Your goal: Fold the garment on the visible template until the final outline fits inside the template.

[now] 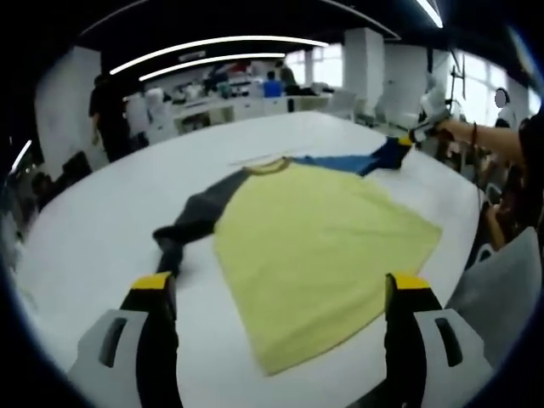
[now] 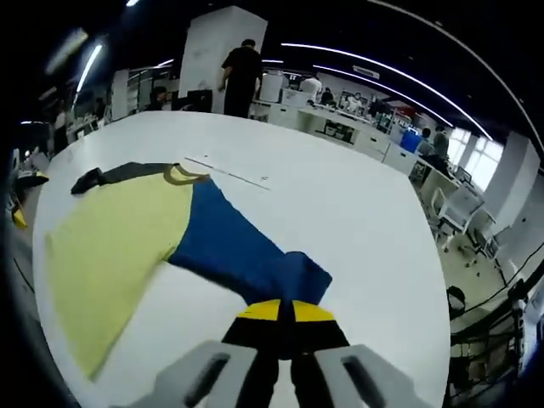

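Left gripper (image 1: 280, 297): grey moulded jaw bodies, black fingers, yellow tips. Right gripper (image 2: 285, 313): same build, grey housings, black fingers, yellow tips.

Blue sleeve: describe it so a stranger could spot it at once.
On the big white table lies a yellow shirt. Its blue sleeve stretches from the collar to the right gripper, whose jaws are shut on its cuff. The opposite sleeve is dark grey and lies free.

Long curved white ceiling light strips (image 1: 221, 42) glow over an open office. Bright windows (image 1: 476, 81) flank a white square pillar (image 1: 364, 64); white desks (image 2: 340, 127) stand beyond.
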`<action>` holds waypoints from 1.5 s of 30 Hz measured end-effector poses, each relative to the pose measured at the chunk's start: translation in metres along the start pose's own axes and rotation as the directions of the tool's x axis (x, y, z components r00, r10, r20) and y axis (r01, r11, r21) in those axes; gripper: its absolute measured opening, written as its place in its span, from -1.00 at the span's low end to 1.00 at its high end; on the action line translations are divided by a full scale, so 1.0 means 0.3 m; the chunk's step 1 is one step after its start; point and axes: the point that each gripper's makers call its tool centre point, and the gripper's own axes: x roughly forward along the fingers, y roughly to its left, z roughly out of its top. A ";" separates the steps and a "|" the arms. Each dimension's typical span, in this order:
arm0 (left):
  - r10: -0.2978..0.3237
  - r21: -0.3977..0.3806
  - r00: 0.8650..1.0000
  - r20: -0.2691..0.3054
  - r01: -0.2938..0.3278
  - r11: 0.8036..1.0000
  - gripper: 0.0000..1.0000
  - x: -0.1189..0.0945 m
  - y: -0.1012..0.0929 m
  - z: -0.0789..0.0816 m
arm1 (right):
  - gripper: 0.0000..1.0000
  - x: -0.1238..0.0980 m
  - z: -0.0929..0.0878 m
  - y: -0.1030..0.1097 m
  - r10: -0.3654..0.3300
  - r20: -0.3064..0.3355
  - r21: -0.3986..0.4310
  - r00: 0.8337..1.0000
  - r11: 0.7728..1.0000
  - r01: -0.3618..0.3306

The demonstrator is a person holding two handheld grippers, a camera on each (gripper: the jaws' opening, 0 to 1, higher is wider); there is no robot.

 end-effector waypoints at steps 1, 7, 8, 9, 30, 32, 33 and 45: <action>0.000 -0.001 1.000 0.000 0.000 1.000 0.98 0.000 0.003 0.001 | -1.00 -0.004 0.001 -0.015 -0.009 0.001 0.014 1.000 1.000 0.009; -0.004 -0.002 1.000 -0.003 0.004 1.000 0.98 -0.001 0.006 -0.002 | -1.00 -0.017 -0.034 -0.103 -0.045 -0.038 0.135 0.998 0.990 0.050; -0.006 -0.001 1.000 -0.003 0.006 1.000 0.98 0.000 0.004 -0.002 | -1.00 -0.017 -0.041 -0.113 -0.049 -0.044 0.158 0.998 0.986 0.056; -0.010 -0.003 1.000 -0.001 0.010 1.000 0.97 -0.001 0.000 0.001 | -1.00 -0.014 -0.049 -0.130 -0.055 -0.048 0.172 0.997 0.983 0.063; -0.025 0.002 1.000 -0.007 0.025 1.000 0.98 0.005 -0.016 -0.005 | -1.00 0.026 -0.219 -0.268 -0.107 -0.168 0.307 0.980 0.939 0.155; -0.026 0.000 1.000 -0.005 0.026 1.000 0.98 0.006 -0.017 -0.004 | -1.00 0.033 -0.222 -0.274 -0.105 -0.165 0.316 0.981 0.936 0.153; -0.031 -0.002 1.000 -0.006 0.031 1.000 0.98 0.007 -0.021 -0.005 | -1.00 0.041 -0.230 -0.277 -0.105 -0.171 0.315 0.980 0.936 0.155; -0.036 0.008 0.999 -0.018 0.036 0.999 0.98 0.003 -0.017 -0.012 | -1.00 0.077 -0.299 -0.265 -0.088 -0.249 0.322 0.965 0.932 0.168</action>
